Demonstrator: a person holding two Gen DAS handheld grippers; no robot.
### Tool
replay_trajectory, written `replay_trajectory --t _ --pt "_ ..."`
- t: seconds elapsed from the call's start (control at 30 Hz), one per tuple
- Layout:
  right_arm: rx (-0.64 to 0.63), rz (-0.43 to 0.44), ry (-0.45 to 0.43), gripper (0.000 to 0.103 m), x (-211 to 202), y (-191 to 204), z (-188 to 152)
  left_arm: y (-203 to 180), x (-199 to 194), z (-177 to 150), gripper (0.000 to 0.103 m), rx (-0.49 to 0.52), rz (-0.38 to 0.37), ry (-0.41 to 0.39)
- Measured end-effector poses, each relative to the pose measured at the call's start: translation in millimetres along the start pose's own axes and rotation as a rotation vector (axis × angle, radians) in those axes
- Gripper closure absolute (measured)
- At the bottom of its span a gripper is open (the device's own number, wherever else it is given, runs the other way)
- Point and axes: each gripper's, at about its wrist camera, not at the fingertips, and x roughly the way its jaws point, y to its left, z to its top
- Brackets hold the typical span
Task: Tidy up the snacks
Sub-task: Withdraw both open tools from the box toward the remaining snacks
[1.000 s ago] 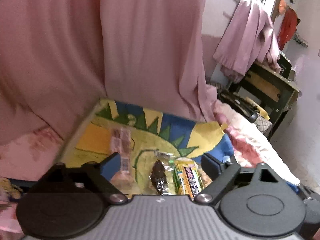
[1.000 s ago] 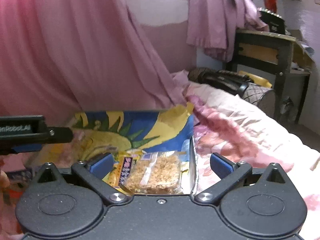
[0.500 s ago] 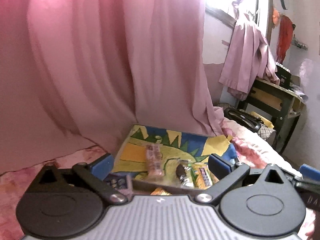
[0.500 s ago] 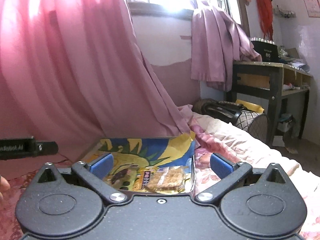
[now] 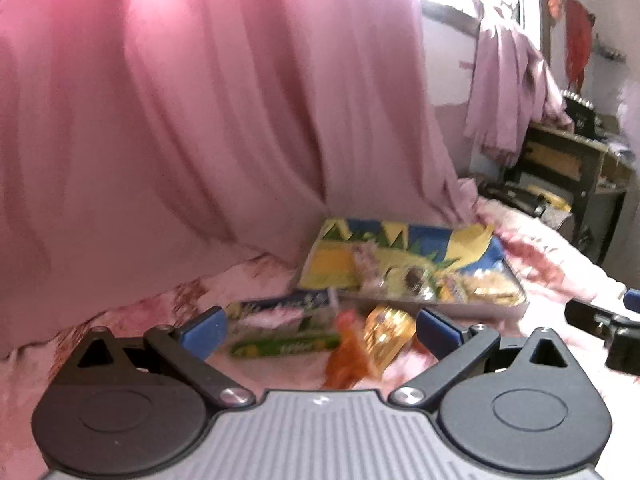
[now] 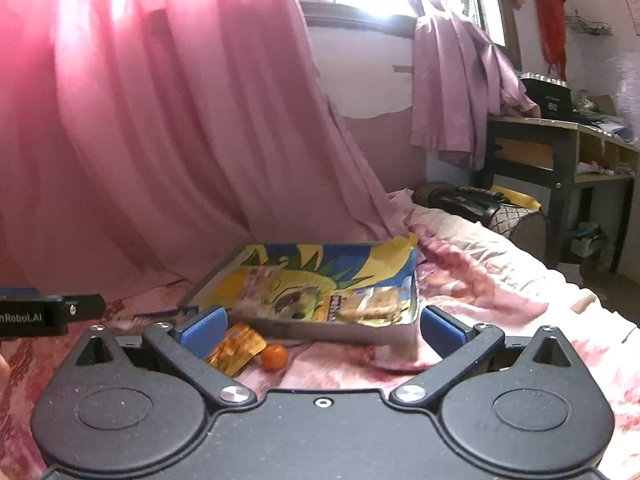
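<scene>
Snacks (image 6: 362, 306) lie in a row at the near edge of the tray (image 6: 332, 330), which has a blue and yellow picture inside and stands on the bed (image 6: 500, 288) before the pink curtain (image 6: 160, 120). On the bed just before the tray lie a golden packet (image 6: 236, 348), a small orange ball (image 6: 275, 357) and a green stick pack (image 5: 284, 346). Both the left claw (image 5: 320, 326) and the right claw (image 6: 322, 326) stand wide open and hold nothing.
</scene>
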Motion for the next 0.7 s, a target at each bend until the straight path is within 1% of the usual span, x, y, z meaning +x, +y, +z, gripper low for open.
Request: replay_trajectory --t 0.17,0.27,0.37,0.53,0.7 --pt "-0.019 0.018 0.037 0.001 -7.1 10.8 -10.5 14.6 -6.2 -10.9 0.0 -0.023 0.041 0.056" --pt "-0.034 0.035 0.066 0.001 -8.4 17.6 -17.0 18.1 -4.4 -15.6 0.0 -0.018 0.076 0.106" --pt "-0.053 0.061 0.103 0.001 -5.6 25.1 -23.9 22.4 1.5 -18.6 0.0 -0.027 0.096 0.156" --pt "-0.094 0.098 0.161 0.001 3.8 37.8 -34.6 26.4 11.3 -19.6 0.0 -0.043 0.101 0.205" --pt "-0.134 0.119 0.198 0.001 10.2 47.0 -42.2 26.7 18.7 -20.7 0.0 -0.037 0.102 0.246"
